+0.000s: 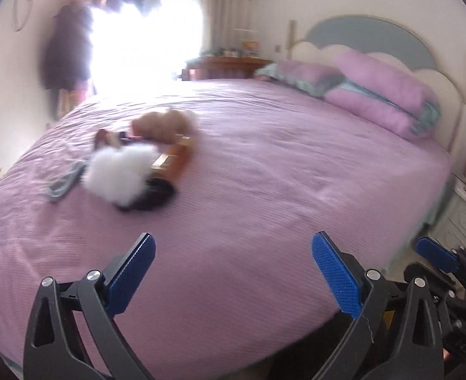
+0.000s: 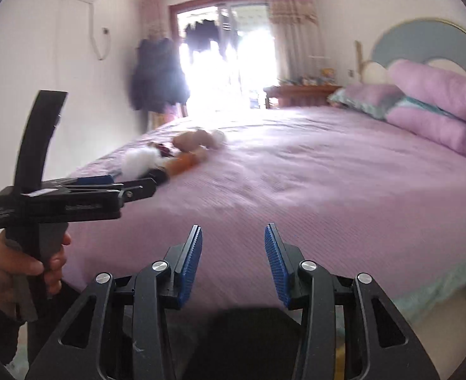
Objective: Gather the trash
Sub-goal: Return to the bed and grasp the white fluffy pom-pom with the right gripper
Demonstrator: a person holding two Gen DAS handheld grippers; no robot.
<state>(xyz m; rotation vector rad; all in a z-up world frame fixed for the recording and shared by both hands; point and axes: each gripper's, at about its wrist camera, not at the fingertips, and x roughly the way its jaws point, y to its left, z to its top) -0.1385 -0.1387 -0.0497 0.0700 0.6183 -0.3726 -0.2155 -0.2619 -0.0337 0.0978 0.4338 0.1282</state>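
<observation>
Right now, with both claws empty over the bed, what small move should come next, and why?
Probably advance the left claw toward the pile of litter on the purple bedspread. It is open, holds nothing, points toward the pile and is well short of it.

I see a bed under a purple sheet, bearing a blurred litter cluster of white, tan and dark pieces at ten o'clock, a grey cloth beside it, and stacked pillows at two o'clock.
</observation>
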